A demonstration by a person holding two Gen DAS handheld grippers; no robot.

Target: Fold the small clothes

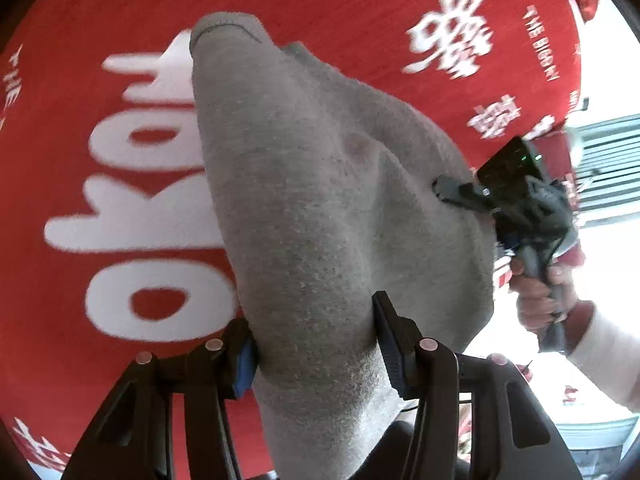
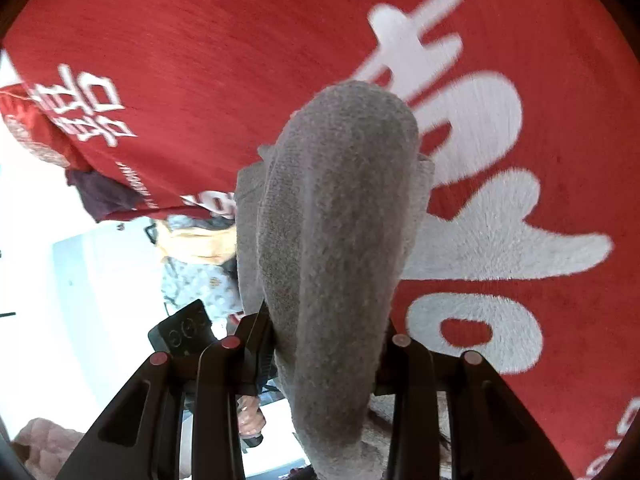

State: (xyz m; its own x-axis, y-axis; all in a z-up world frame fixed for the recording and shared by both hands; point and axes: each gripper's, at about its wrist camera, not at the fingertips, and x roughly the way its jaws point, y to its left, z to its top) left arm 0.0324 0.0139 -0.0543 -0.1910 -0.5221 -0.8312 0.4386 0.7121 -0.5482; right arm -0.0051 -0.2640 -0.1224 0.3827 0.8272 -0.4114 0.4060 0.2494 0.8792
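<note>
Hanging over red cloth, grey sock long axis away from camera, both tools clamping it.

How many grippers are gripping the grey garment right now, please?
2. The left gripper clamps one end of the grey garment; the right gripper clamps the other end, over the red cloth. Other garments may be hidden.
</note>
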